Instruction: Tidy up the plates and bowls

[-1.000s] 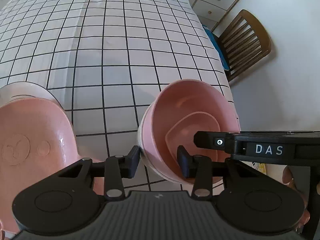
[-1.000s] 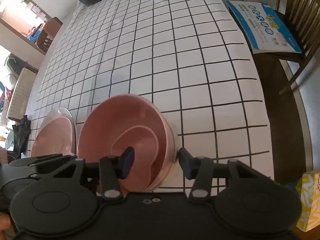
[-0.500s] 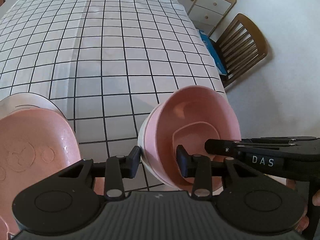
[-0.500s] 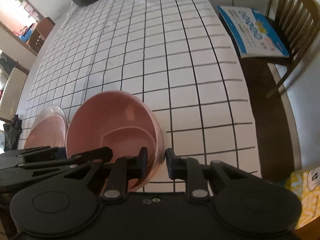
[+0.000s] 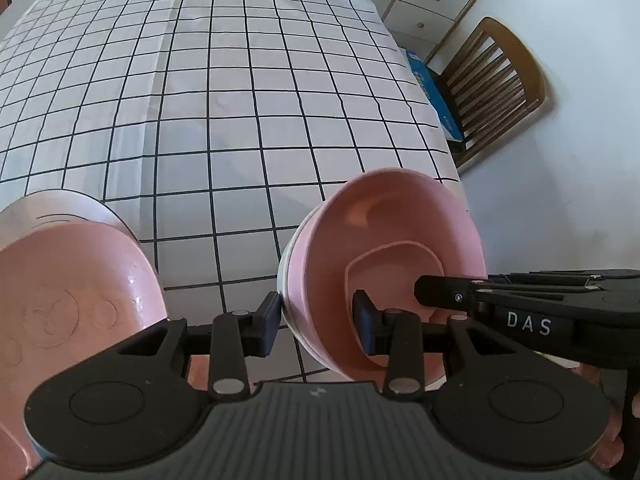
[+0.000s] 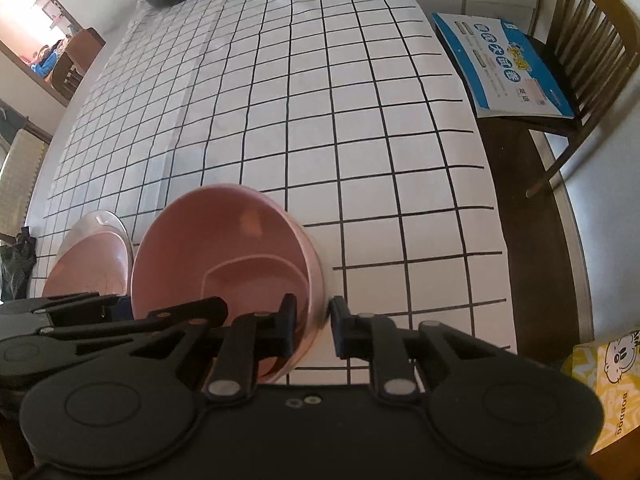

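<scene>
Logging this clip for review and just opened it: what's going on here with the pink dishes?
A person holds a gripper in each hand over a checked tablecloth. Both grip the same stack of bowls: the left gripper straddles its near left rim, and the right gripper has its jaws shut on the right rim. A pink plate sits on a pale plate to the left, untouched.

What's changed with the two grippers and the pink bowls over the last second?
The right gripper closed its fingers onto the right rim of the pink bowl stack, which it only straddled before. The left gripper kept its grip on the stack's left rim. The plates stayed put on the tablecloth.
</scene>
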`<state>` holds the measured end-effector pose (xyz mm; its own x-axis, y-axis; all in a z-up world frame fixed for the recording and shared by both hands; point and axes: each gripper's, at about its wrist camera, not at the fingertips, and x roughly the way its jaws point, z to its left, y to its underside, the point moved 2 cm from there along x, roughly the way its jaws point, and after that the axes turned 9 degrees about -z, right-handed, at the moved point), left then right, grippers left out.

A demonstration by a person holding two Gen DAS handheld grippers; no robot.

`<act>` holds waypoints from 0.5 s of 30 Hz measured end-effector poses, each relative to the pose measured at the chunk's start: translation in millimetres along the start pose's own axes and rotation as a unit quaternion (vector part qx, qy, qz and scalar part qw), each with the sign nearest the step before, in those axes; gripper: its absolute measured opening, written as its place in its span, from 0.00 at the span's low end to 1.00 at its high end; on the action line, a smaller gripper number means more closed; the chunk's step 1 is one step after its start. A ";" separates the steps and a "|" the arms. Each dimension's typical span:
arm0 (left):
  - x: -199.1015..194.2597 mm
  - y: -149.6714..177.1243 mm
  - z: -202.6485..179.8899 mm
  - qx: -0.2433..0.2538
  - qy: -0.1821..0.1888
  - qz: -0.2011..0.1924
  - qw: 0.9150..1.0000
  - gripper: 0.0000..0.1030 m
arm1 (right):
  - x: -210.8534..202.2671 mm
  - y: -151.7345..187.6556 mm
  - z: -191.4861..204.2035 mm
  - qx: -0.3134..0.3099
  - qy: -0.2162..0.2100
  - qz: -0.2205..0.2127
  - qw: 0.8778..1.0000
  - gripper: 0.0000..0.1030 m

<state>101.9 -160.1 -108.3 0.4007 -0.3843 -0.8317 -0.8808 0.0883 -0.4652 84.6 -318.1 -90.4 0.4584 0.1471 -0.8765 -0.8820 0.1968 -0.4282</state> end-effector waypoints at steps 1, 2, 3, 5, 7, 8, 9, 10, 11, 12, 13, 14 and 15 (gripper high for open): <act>-3.2 -1.7 0.5 -0.002 0.003 -0.003 1.000 0.37 | -2.3 -0.4 0.5 0.002 -0.001 -0.001 1.000 0.16; -6.4 -3.4 0.8 -0.002 0.005 -0.005 1.000 0.37 | -5.2 -1.1 1.6 0.001 -0.001 -0.003 1.000 0.16; -10.3 -5.4 1.3 -0.003 0.006 -0.009 1.000 0.37 | -8.1 -2.5 3.3 -0.001 -0.001 -0.005 1.000 0.16; -19.4 -8.8 2.7 -0.003 0.003 -0.016 1.000 0.37 | -14.7 -5.8 9.0 -0.004 -0.001 -0.010 1.000 0.16; -28.2 -11.5 4.8 -0.004 -0.002 -0.022 1.000 0.37 | -21.4 -9.5 18.7 -0.017 -0.001 -0.018 1.000 0.16; -32.6 -12.6 6.9 -0.006 -0.005 -0.024 1.000 0.37 | -24.0 -10.9 23.2 -0.023 -0.001 -0.021 1.000 0.16; -36.1 -13.7 9.2 -0.010 -0.007 -0.024 1.000 0.37 | -26.2 -12.8 28.1 -0.029 -0.001 -0.023 0.999 0.16; -40.0 -14.3 12.0 -0.014 -0.010 -0.023 1.000 0.37 | -27.7 -14.5 33.6 -0.034 -0.001 -0.025 0.999 0.16; -43.9 -14.7 14.7 -0.017 -0.012 -0.025 0.999 0.37 | -29.3 -16.0 38.5 -0.038 -0.002 -0.026 0.999 0.16; -48.6 -15.1 18.1 -0.021 -0.015 -0.026 0.999 0.37 | -30.8 -17.5 43.6 -0.043 -0.003 -0.028 0.999 0.16; -51.2 -16.5 21.1 -0.025 -0.018 -0.026 0.999 0.37 | -32.1 -19.2 49.8 -0.048 -0.005 -0.030 0.998 0.16; -55.6 -17.9 25.9 -0.030 -0.022 -0.027 0.999 0.37 | -33.0 -20.4 55.4 -0.052 -0.007 -0.030 0.998 0.16; -59.3 -17.5 29.5 -0.033 -0.026 -0.028 0.999 0.37 | -33.6 -21.4 60.8 -0.058 -0.010 -0.031 0.998 0.16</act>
<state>101.0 -111.7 -59.8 0.4608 -0.3393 -0.8201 -0.8708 0.0058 -0.4917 94.8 -268.3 -38.5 0.5138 0.1568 -0.8435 -0.8579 0.0937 -0.5051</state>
